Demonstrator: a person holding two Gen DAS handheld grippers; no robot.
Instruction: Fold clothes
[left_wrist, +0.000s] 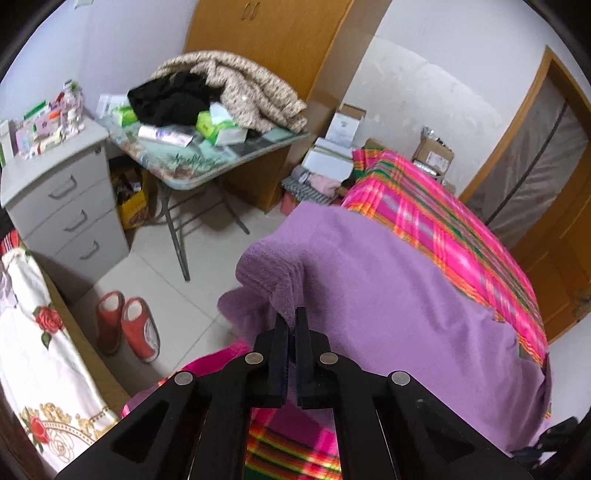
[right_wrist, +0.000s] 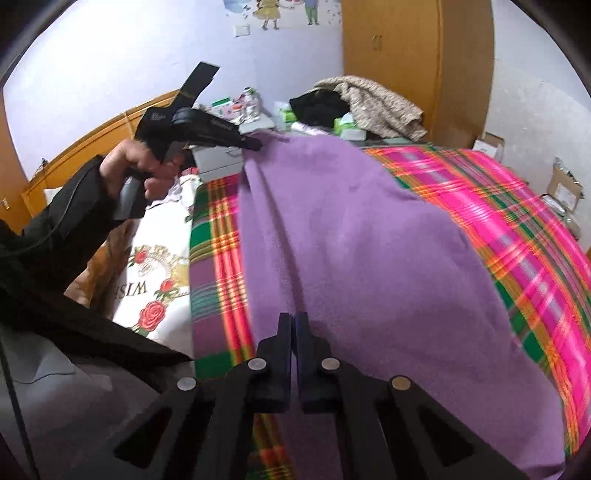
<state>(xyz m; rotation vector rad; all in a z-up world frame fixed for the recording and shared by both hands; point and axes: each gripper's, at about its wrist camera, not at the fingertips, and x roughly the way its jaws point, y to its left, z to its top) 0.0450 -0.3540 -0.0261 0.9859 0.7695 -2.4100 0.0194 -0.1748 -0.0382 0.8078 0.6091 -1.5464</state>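
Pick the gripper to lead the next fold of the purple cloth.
Left, likely. The left gripper pinches a raised far corner of the purple cloth, hanging free to carry across. The right gripper is shut on the near edge, low on the bed; better as anchor.

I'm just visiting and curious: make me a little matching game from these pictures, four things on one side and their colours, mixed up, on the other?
Things:
1. garment held by both grippers
2. slippers on the floor
3. drawer cabinet
4. wardrobe

Colours:
A. grey
B. wood brown
C. purple
D. red

Pairs: 1-C, 2-D, 3-A, 4-B
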